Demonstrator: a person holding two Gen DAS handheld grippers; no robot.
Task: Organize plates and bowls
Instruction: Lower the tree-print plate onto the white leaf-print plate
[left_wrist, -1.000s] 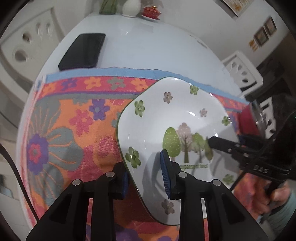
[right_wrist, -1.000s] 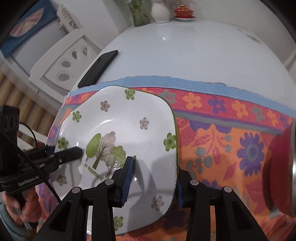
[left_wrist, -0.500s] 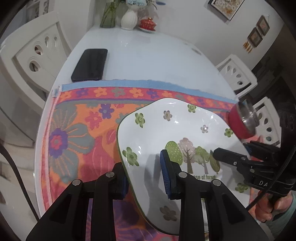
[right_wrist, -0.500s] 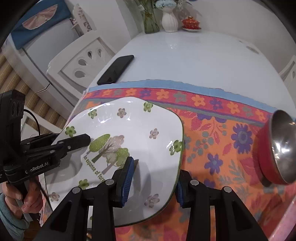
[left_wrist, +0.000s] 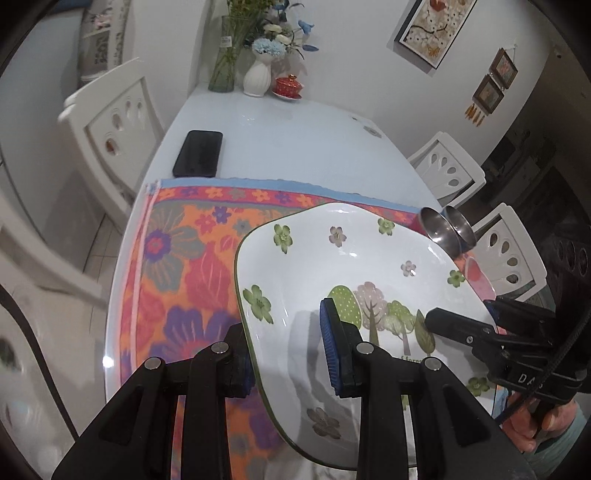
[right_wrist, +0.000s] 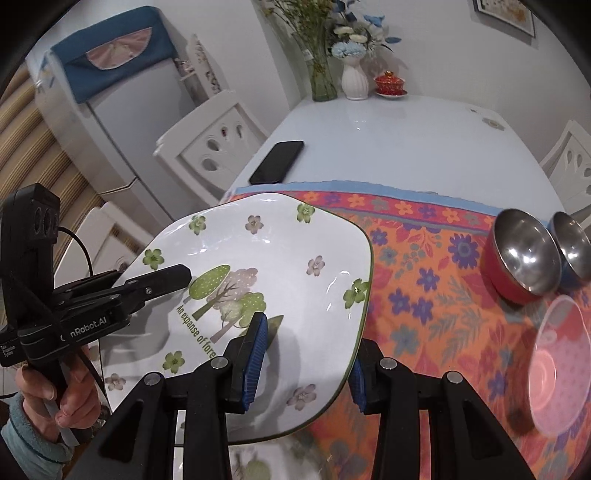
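A white, square-ish plate (left_wrist: 351, 258) (right_wrist: 280, 240) with a green rim, flowers and printed trees hangs tilted above the flowered mat (left_wrist: 192, 258) (right_wrist: 424, 295). My left gripper (left_wrist: 286, 358) (right_wrist: 147, 277) is shut on its left edge, one pad on top and one beneath. My right gripper (right_wrist: 306, 373) (left_wrist: 461, 314) is shut on the opposite edge the same way. At the mat's right stand a red steel-lined bowl (right_wrist: 524, 258) (left_wrist: 439, 229) and a blue one (right_wrist: 576, 251) (left_wrist: 460, 225). A translucent pink dish (right_wrist: 557, 369) lies in front of them.
A black phone (left_wrist: 197, 153) (right_wrist: 277, 162) lies on the white table (left_wrist: 295, 147) beyond the mat. Vases with flowers (left_wrist: 256, 74) and a red lidded cup (left_wrist: 288, 86) stand at the far end. White chairs (left_wrist: 114, 118) flank the table. A hand (right_wrist: 70, 395) grips the left tool.
Both grippers have risen and drawn back with the plate held between them. The mat looks smaller, and the two bowls and pink dish have come into view.
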